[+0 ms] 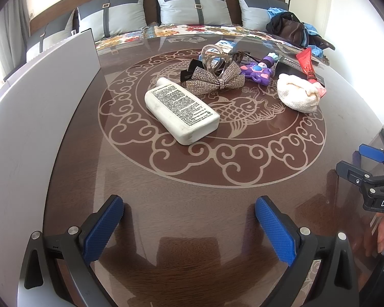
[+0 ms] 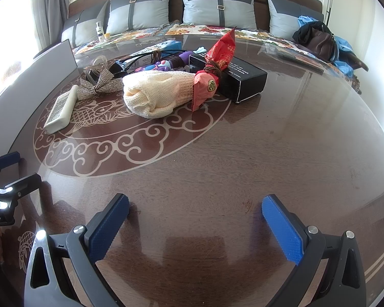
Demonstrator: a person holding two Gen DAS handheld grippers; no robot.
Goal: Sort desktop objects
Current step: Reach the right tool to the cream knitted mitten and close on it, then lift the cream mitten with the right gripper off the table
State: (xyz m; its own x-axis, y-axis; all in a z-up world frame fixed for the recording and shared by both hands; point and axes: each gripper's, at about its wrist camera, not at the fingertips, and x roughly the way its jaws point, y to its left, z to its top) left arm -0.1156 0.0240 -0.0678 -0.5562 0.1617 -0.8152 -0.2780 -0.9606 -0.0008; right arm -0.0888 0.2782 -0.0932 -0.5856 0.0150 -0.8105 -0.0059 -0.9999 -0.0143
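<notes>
Risk of snagging the sequined bow (image 1: 215, 80) when reaching for the white bottle (image 1: 181, 110) (touching it), both grippers (image 1: 189, 220) (image 2: 195, 217) spread wide, empty.

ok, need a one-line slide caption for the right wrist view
Right gripper open above the glass table, facing a cream knit cloth, black box and white bottle.

glossy brown table (image 1: 192, 204) with white bottle (image 1: 181, 110), rhinestone bow (image 1: 215, 80), cream cloth (image 1: 298, 93), black box (image 2: 240, 76)

Glossy wood-grain table (image 1: 217, 204); matt white plastic bottle (image 1: 181, 110); knitted cream cloth (image 2: 158, 92); textured blue fingers (image 1: 102, 230).
</notes>
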